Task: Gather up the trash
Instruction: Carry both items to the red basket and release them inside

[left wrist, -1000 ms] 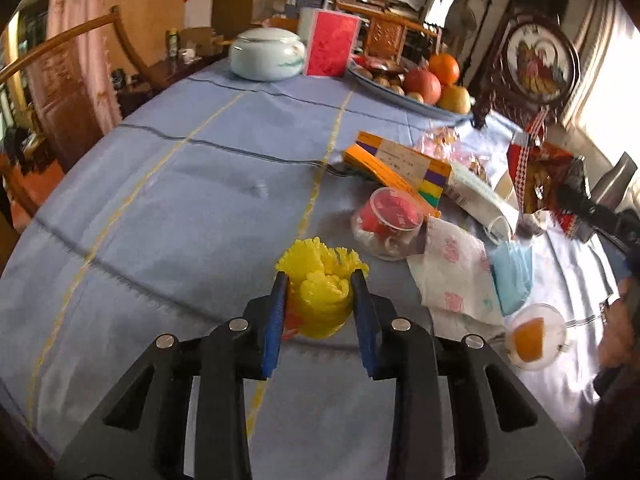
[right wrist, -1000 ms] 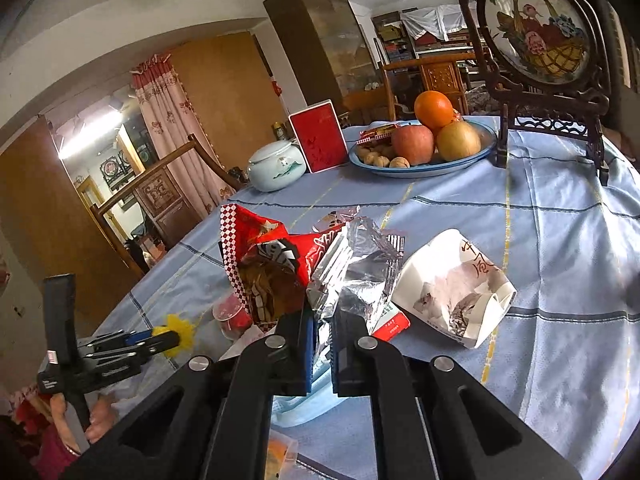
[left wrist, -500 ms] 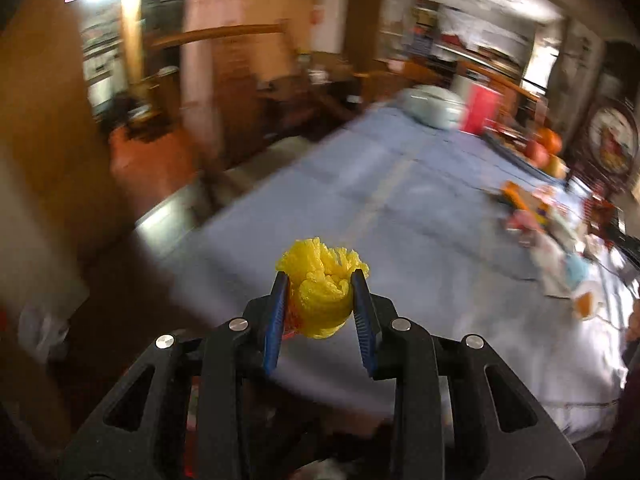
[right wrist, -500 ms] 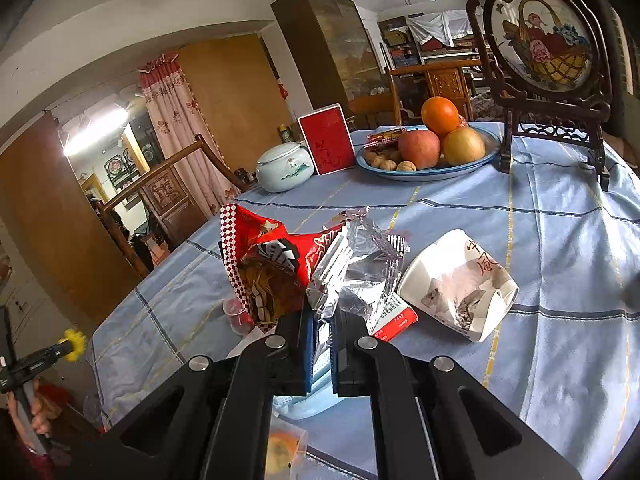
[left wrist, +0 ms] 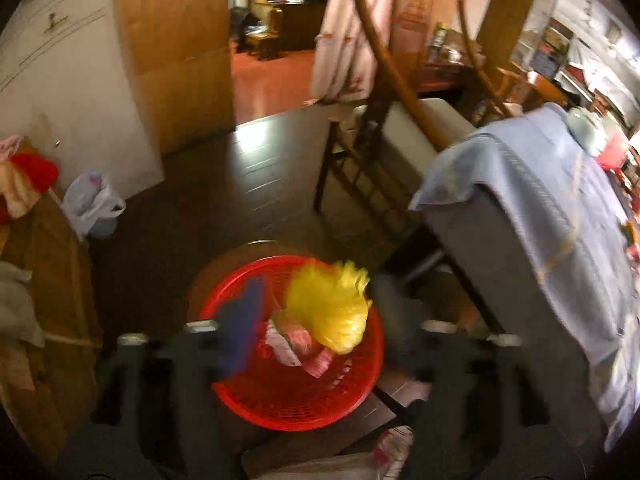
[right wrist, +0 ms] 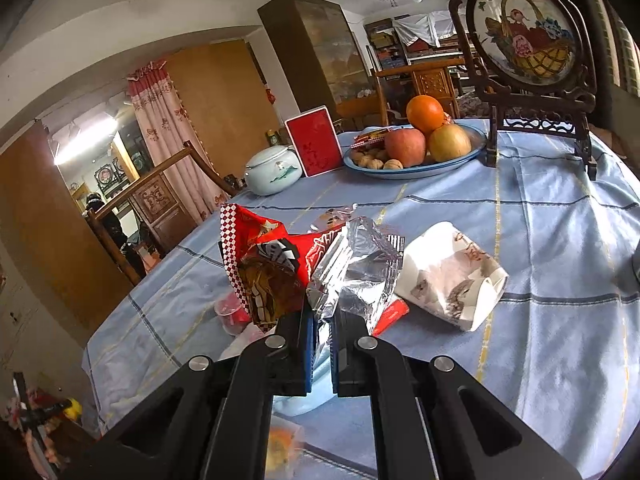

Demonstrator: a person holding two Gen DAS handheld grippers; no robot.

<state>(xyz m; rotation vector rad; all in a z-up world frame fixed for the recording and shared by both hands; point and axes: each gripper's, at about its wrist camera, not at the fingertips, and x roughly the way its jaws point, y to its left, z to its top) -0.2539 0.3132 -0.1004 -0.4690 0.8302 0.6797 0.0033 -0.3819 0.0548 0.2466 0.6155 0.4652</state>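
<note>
In the left wrist view my left gripper (left wrist: 316, 316) is open, its jaws spread wide and blurred. A crumpled yellow wrapper (left wrist: 332, 312) hangs between them, touching neither, over a red mesh basket (left wrist: 280, 396) on the floor that holds pink and white wrappers (left wrist: 292, 346). In the right wrist view my right gripper (right wrist: 321, 320) is shut on a red and silver snack bag (right wrist: 308, 268) and holds it above the blue tablecloth (right wrist: 540, 320). A crumpled white paper cup (right wrist: 452, 276) lies beside the bag.
A wooden chair (left wrist: 400, 92) and the table's cloth-covered edge (left wrist: 540, 208) stand right of the basket; a white plastic bag (left wrist: 90, 204) sits on the dark floor. On the table: fruit plate (right wrist: 416, 160), red card (right wrist: 314, 146), white lidded pot (right wrist: 272, 172), framed screen (right wrist: 528, 48), red jelly cup (right wrist: 232, 314).
My left gripper swung off the table down over the red basket and opened, letting go of the yellow wrapper. My right gripper stays shut on the snack bag, barely moved.
</note>
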